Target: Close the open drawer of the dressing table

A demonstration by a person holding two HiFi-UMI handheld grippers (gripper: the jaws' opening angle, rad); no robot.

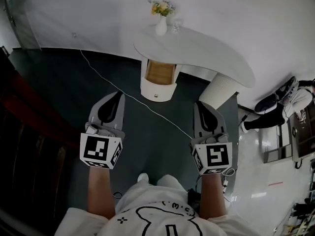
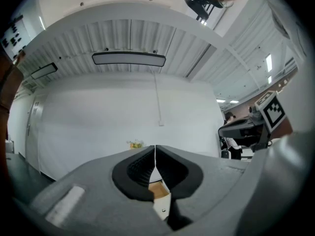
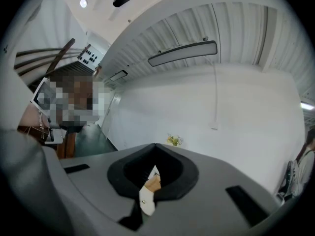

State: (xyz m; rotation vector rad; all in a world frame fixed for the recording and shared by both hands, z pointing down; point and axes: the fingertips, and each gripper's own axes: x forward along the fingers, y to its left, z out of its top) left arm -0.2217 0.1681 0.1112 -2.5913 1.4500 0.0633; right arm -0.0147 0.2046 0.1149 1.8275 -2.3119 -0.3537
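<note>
You get no readable words or numbers; the marker cubes (image 1: pixel 101 151) at lower centre bear only square patterns. The shirt print (image 1: pixel 165 214) at bottom is unclear.

My matt grey plastic left gripper (image 1: pixel 117 95) and right gripper (image 1: pixel 199 105) carry black ribbed pads (image 2: pixel 140 168). The white curved dressing table (image 1: pixel 206 50) looks smooth, its open drawer (image 1: pixel 158 88) lined in pale wood.
</note>
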